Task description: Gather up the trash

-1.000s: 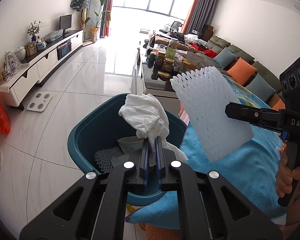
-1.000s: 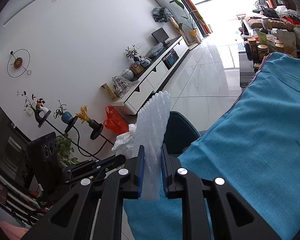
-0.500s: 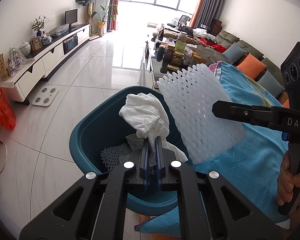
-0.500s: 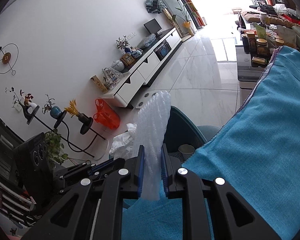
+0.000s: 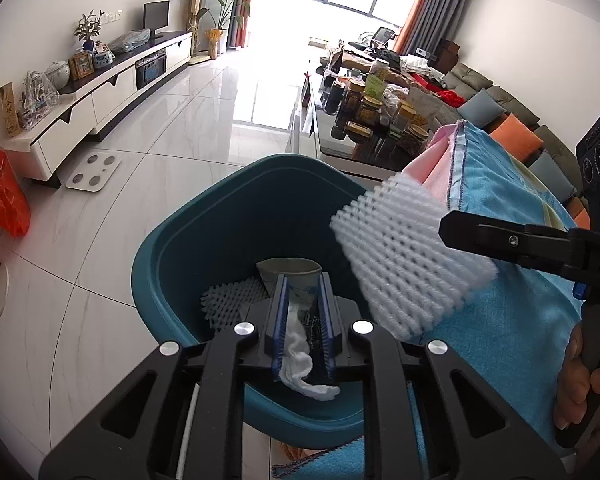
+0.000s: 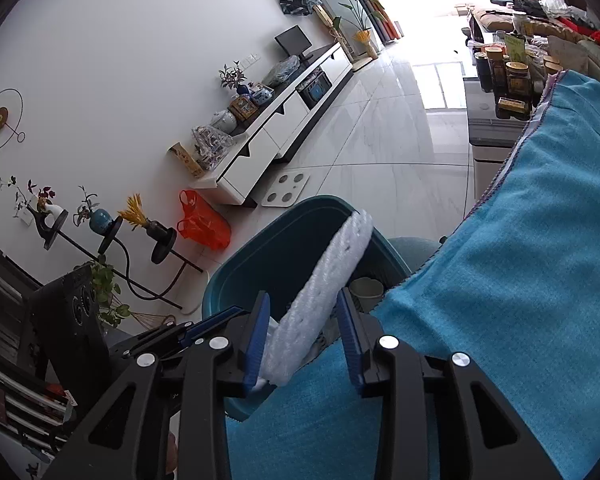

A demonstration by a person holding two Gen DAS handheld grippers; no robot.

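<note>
Tissue [image 5: 300,354], white and crumpled, hangs between our left gripper [image 5: 302,320] fingers, whose jaws stand parted with a clear gap on either side; it brushes the left blue pad [image 5: 279,320] at most and trails down over the near rim of the teal bin [image 5: 172,264]. We hold that gripper directly above the bin. Just beyond its fingertips, inside the bin, we see a paper cup [image 5: 290,274] lying tilted and a piece of white foam netting [image 5: 230,300] beside it.

Our right gripper [image 6: 304,336] also has its jaws spread apart. A white foam mesh sleeve [image 6: 320,292] stands slanted between them, leaning against the left pad [image 6: 256,340] with open space on the right side; we cannot tell whether anything still pinches it. It sits over the bin's edge, where the blue cloth [image 6: 520,280] on the table meets the bin.

Farther off lie a white floor scale [image 5: 94,172], an orange plastic bag [image 5: 6,200], and the low TV cabinet [image 5: 100,96].
</note>
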